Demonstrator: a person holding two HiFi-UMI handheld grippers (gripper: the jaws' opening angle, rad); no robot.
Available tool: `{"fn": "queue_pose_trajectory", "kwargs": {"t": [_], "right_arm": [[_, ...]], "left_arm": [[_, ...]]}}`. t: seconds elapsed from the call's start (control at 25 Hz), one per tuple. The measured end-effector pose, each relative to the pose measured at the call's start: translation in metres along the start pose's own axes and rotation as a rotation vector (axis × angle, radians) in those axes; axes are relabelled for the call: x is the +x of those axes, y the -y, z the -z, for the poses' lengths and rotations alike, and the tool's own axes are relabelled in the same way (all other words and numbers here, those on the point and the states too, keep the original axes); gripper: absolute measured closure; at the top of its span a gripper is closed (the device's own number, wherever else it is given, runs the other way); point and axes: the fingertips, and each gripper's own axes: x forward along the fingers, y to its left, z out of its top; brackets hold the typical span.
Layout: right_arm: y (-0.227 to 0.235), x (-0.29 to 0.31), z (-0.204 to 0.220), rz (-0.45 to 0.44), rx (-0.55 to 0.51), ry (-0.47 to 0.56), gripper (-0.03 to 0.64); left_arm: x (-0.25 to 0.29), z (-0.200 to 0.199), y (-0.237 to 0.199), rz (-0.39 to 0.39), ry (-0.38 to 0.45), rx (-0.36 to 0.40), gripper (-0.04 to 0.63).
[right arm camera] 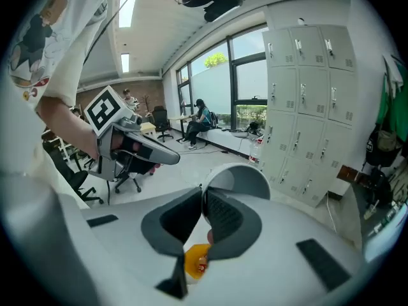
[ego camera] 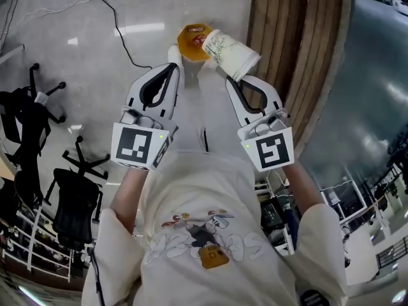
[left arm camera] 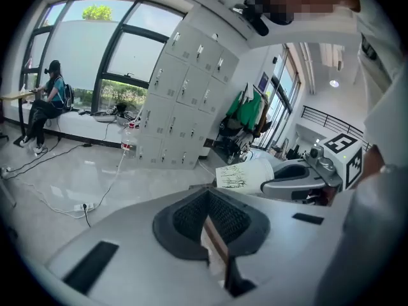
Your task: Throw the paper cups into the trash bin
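I stand over an orange trash bin (ego camera: 193, 40) on the pale floor, far below both grippers. My right gripper (ego camera: 233, 80) is shut on the rim of a white paper cup (ego camera: 231, 53) with green print, which lies tilted just right of the bin. In the right gripper view the cup (right arm camera: 241, 178) rises past the jaws, its wall pinched between them, and the bin (right arm camera: 196, 261) shows through the gap below. My left gripper (ego camera: 172, 69) hangs left of the bin, shut and empty. The left gripper view shows the cup (left arm camera: 245, 174) in the right gripper (left arm camera: 299, 185).
Black office chairs (ego camera: 75, 199) stand on the floor at the left. A black cable (ego camera: 118, 27) runs across the floor towards the bin. A wooden strip (ego camera: 287, 37) borders the floor on the right. Grey lockers (left arm camera: 185, 94) and a seated person (left arm camera: 48, 101) are far off.
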Motion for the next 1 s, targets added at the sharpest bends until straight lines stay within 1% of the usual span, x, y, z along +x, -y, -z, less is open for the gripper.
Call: {"fn": "queue_pose_trajectory", "kwargs": {"t": [0.08, 0.24, 0.4, 0.48, 0.6, 0.72, 0.92, 1.0], "right_arm": [[0.007, 0.022, 0.024, -0.029, -0.007, -0.031, 0.591], [0.01, 0.074, 0.084, -0.102, 0.011, -0.093, 0.591], [0.009, 0.122, 0.142, -0.184, -0.065, -0.12, 0.591], [0.007, 0.139, 0.169, -0.207, -0.077, -0.147, 0.591], [0.005, 0.168, 0.212, -0.206, -0.059, -0.187, 0.591], [0.006, 0.192, 0.257, -0.178, -0.074, -0.237, 0.591], [0.0, 0.219, 0.323, -0.163, -0.06, -0.302, 0.591], [-0.005, 0.227, 0.345, -0.166, -0.063, -0.319, 0.591]], "left_arm": [[0.02, 0.022, -0.01, -0.009, -0.03, 0.004, 0.591], [0.058, 0.078, -0.035, -0.034, -0.083, -0.03, 0.591], [0.099, 0.14, -0.052, -0.049, -0.155, -0.044, 0.591], [0.117, 0.17, -0.062, -0.056, -0.186, -0.052, 0.591], [0.138, 0.215, -0.083, -0.071, -0.239, -0.045, 0.591], [0.165, 0.248, -0.098, -0.065, -0.223, -0.008, 0.591], [0.2, 0.312, -0.108, -0.057, -0.262, -0.015, 0.591], [0.214, 0.336, -0.113, -0.059, -0.275, -0.029, 0.591]]}}
